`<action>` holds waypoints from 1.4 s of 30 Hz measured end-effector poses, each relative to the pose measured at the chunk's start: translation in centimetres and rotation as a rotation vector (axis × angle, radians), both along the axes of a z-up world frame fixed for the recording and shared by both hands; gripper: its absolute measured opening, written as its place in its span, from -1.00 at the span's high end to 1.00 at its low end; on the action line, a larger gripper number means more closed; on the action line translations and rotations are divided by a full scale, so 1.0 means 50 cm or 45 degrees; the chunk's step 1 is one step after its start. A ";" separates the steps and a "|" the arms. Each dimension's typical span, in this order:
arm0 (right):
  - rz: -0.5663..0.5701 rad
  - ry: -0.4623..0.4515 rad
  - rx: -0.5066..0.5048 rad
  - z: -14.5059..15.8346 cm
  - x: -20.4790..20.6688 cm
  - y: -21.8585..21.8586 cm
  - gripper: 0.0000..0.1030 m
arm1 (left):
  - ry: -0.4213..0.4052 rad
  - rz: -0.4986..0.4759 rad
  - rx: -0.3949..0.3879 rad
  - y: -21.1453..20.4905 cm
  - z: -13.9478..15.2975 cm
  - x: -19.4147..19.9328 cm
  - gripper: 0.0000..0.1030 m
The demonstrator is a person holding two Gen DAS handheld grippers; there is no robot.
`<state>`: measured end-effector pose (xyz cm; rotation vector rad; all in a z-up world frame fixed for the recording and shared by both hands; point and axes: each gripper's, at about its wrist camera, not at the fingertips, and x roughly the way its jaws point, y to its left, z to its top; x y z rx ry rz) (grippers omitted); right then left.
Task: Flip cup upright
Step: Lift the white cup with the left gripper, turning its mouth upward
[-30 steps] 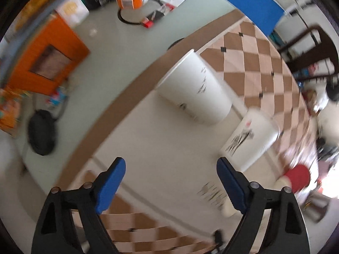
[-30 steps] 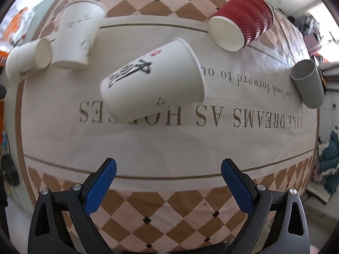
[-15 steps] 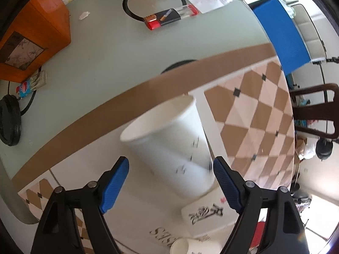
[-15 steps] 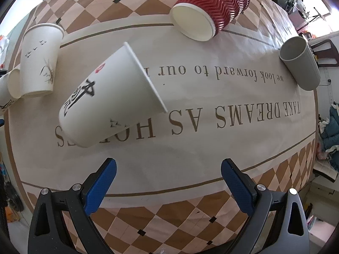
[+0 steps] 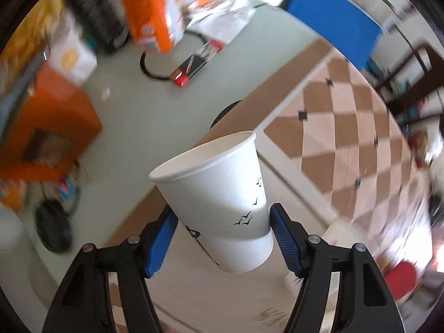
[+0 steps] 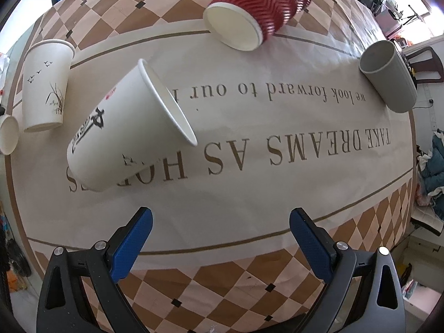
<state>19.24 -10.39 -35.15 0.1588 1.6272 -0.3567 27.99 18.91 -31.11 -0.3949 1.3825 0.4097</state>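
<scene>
My left gripper (image 5: 222, 238) is shut on a white paper cup with small bird prints (image 5: 219, 194), holding its lower half between the blue pads with the rim tilted up and away. That cup also shows in the right wrist view (image 6: 45, 83), far left. A white cup with black calligraphy (image 6: 125, 130) lies on its side, mouth to the right. A red ribbed cup (image 6: 258, 11) and a grey cup (image 6: 388, 75) also lie on their sides. My right gripper (image 6: 220, 247) is open and empty above the near edge of the cloth.
A cream tablecloth (image 6: 277, 194) with brown lettering and a checkered border covers the table. Another small white cup (image 6: 8, 138) sits at the far left edge. An orange box (image 5: 47, 136), an orange carton (image 5: 149, 11) and a lighter (image 5: 194, 63) lie beyond the cloth.
My left gripper has closed on the bird-print cup and lifted and turned with it. The calligraphy cup has rolled, its mouth swinging toward the near right.
</scene>
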 end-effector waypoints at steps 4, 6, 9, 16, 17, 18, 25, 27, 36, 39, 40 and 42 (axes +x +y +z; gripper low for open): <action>0.004 -0.007 -0.003 0.015 -0.030 -0.008 -0.94 | -0.004 -0.212 0.106 -0.034 0.030 -0.058 -0.27; 0.004 -0.012 -0.014 0.022 -0.055 -0.020 -0.94 | 0.006 -0.306 0.127 -0.057 0.038 -0.073 -0.27; -0.013 -0.009 -0.010 0.027 -0.092 -0.040 -0.94 | 0.020 -0.440 0.136 -0.086 0.054 -0.148 -0.27; -0.040 -0.019 0.013 0.045 -0.195 -0.099 -0.94 | 0.022 -0.717 0.152 -0.181 0.066 -0.246 -0.27; -0.047 -0.026 0.013 0.047 -0.214 -0.112 -0.94 | 0.025 -0.762 0.149 -0.203 0.067 -0.263 -0.27; -0.048 -0.030 0.013 0.042 -0.220 -0.113 -0.94 | 0.028 -0.791 0.142 -0.218 0.066 -0.276 -0.27; -0.045 -0.003 0.003 0.041 -0.327 -0.238 -0.94 | 0.071 -0.976 0.077 -0.359 0.055 -0.374 -0.27; -0.058 -0.004 -0.020 0.046 -0.360 -0.279 -0.94 | 0.077 -1.022 0.064 -0.405 0.052 -0.397 -0.27; -0.161 0.031 -0.004 0.012 -0.407 -0.465 -0.94 | 0.161 -1.186 0.022 -0.613 0.008 -0.434 -0.27; -0.184 0.036 0.003 0.000 -0.422 -0.512 -0.94 | 0.189 -1.228 0.015 -0.661 -0.009 -0.434 -0.27; -0.191 0.038 0.009 -0.002 -0.427 -0.530 -0.94 | 0.197 -1.239 0.017 -0.674 -0.016 -0.432 -0.27; -0.193 0.040 0.014 -0.016 -0.428 -0.556 -0.94 | 0.213 -1.256 0.018 -0.694 -0.027 -0.430 -0.27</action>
